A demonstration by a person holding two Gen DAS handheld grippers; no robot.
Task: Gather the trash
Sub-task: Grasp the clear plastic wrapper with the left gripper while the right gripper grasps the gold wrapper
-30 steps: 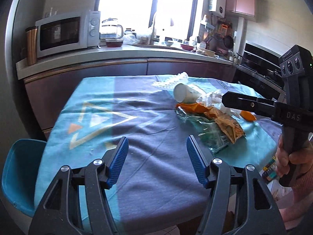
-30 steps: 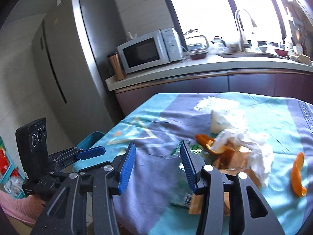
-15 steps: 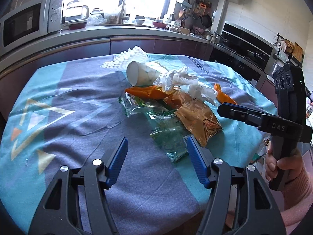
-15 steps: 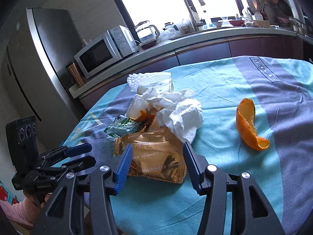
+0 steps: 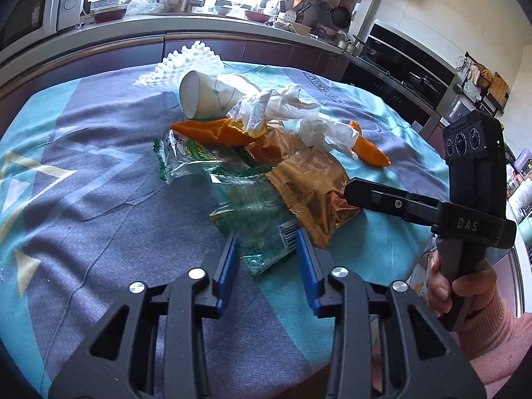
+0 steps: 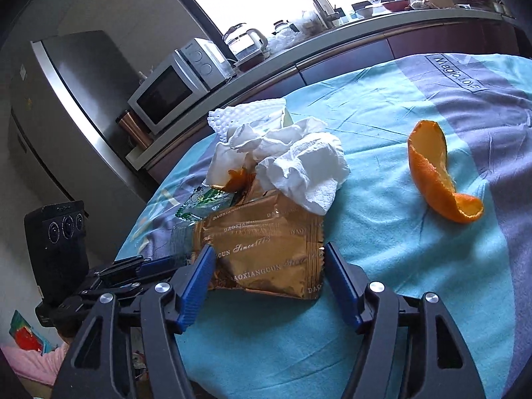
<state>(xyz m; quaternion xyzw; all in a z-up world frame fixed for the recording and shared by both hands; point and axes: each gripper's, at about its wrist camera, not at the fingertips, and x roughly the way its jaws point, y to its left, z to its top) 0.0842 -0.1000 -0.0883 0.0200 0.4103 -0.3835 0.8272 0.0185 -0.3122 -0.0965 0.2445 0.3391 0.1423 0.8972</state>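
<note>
A heap of trash lies on the cloth-covered table (image 5: 83, 232): a tipped paper cup (image 5: 207, 96), crumpled white tissue (image 5: 292, 113), orange peels (image 5: 212, 131), a clear green wrapper (image 5: 252, 219) and a gold snack wrapper (image 5: 309, 193). My left gripper (image 5: 267, 252) is open, its fingers on either side of the green wrapper's near end. My right gripper (image 6: 266, 269) is open around the near edge of the gold wrapper (image 6: 266, 249). A separate orange peel (image 6: 435, 176) lies to the right. The tissue (image 6: 299, 163) sits behind the gold wrapper.
White foam netting (image 5: 189, 63) lies behind the cup. A kitchen counter (image 5: 133, 30) with a microwave (image 6: 173, 89) and kettle runs behind the table. A fridge (image 6: 66, 116) stands at left. The table's near edge is just under both grippers.
Both grippers have moved in toward the trash heap. The left gripper's fingers have narrowed around the green wrapper. The right gripper now straddles the gold wrapper's edge.
</note>
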